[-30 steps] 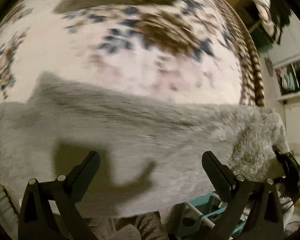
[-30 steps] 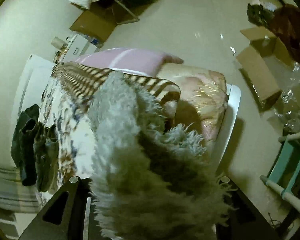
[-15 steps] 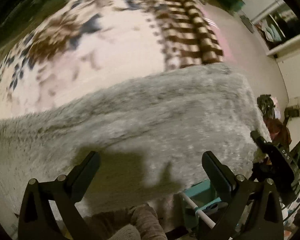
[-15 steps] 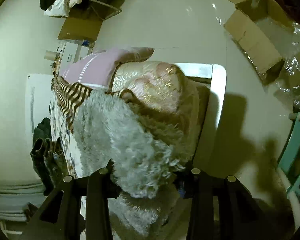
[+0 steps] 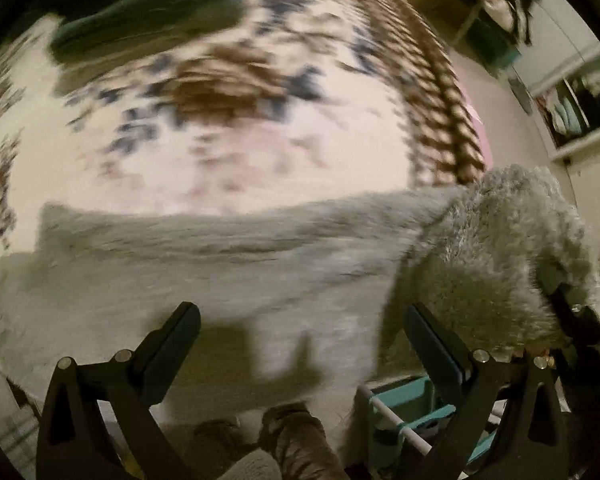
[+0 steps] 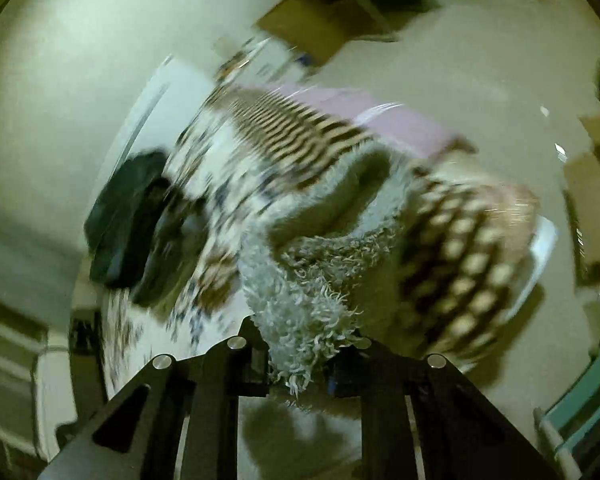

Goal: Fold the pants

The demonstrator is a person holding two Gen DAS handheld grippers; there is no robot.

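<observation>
Fluffy grey pants [image 5: 228, 264] lie across the middle of your left view on the floral bedspread [image 5: 204, 128]. Your left gripper [image 5: 300, 336] hangs wide open above them, holding nothing. At right, your right gripper [image 6: 300, 364] is closing, jaws pinching a raised end of the pants [image 6: 300, 304].

Bare patterned bedspread [image 5: 228, 160] beyond the fluffy grey pants [image 5: 228, 264] is free to pass over; a dark green clothes pile [image 5: 148, 20] blocks its far end. At the right, a lifted bunch of pants fabric crowds that side, pink pillow [image 6: 380, 116] behind. Teal rack [image 5: 412, 412] stands close at the near bed edge, floor [image 6: 480, 60] beyond mostly open with cardboard boxes [image 6: 328, 24].
</observation>
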